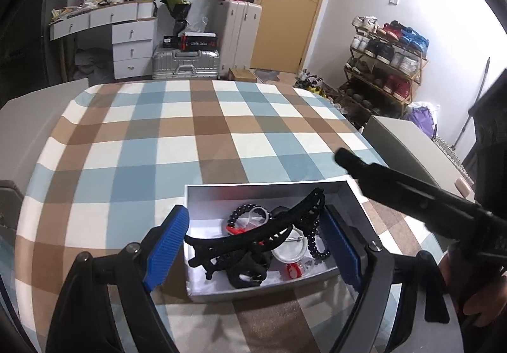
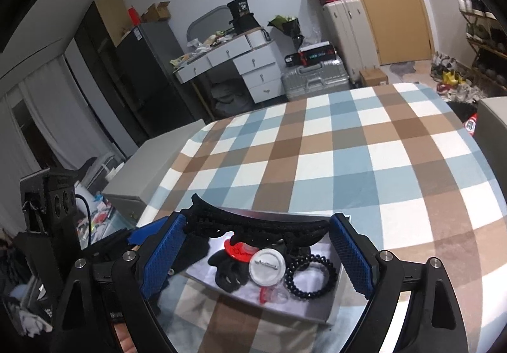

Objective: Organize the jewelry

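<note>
A shallow white box (image 1: 269,186) sits near the front edge of the checked table. A long black hair claw (image 1: 253,235) lies slantwise across it, over black bead bracelets (image 1: 242,210), a white round pin badge (image 1: 290,248) and small red pieces (image 1: 294,270). My left gripper (image 1: 255,242) hovers over the box, open, its blue pads clear of the claw on both sides. One finger (image 1: 396,185) of my right gripper reaches in from the right, beyond the box corner. In the right wrist view my right gripper (image 2: 256,245) is open above the box (image 2: 336,296), claw (image 2: 259,226) and badge (image 2: 265,269).
The blue, brown and white checked cloth (image 1: 177,137) covers the table beyond the box. Grey furniture flanks the table at left (image 1: 28,131) and right (image 1: 402,144). A hand (image 1: 484,299) grips the right tool. Suitcases, a white desk and a shoe rack (image 1: 386,67) stand behind.
</note>
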